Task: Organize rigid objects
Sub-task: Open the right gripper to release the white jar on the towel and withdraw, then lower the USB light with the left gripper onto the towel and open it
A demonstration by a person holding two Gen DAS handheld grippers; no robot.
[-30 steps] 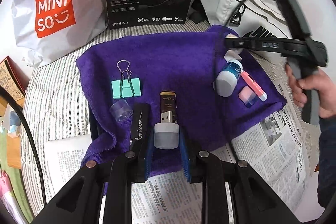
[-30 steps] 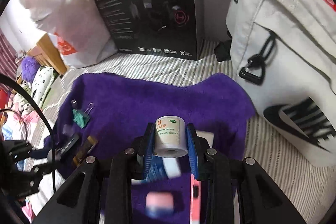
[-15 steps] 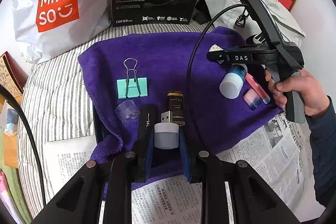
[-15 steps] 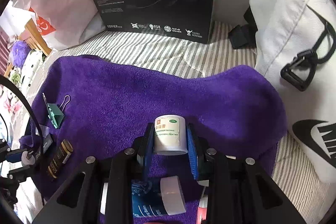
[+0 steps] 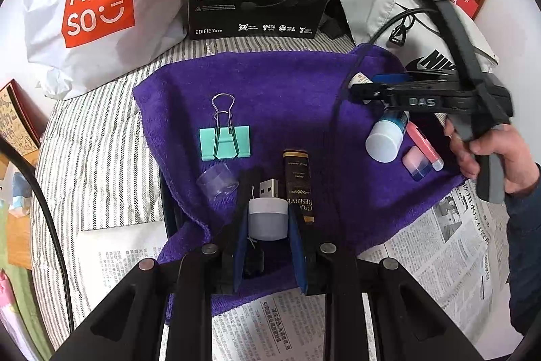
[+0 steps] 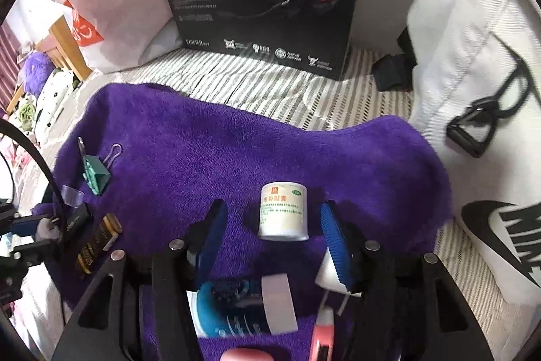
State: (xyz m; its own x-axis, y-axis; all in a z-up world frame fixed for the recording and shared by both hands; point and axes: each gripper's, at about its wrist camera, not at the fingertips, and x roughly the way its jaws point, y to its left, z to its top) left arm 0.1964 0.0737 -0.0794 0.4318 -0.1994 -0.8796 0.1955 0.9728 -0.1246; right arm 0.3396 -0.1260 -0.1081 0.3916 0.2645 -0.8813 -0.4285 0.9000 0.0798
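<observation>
Ointment jar stands upright on the purple towel, set down between the blue pads of the right claw, whose jaws are opening and no longer press on it; gaps show on both sides. Just behind it toward the camera lie a blue-and-white bottle, a white plug and a pink marker, so a right-hand cluster looks formed. Sorting seems partway: on the towel's left side the teal binder clip, clear cap and brown gold-lettered box lie loosely spaced, not yet lined up. Left claw is clamped shut on a small white USB light, held low over the towel's near edge, beside the brown box. That piece awaits placing. Striped bedding and newspaper surround the towel.
</observation>
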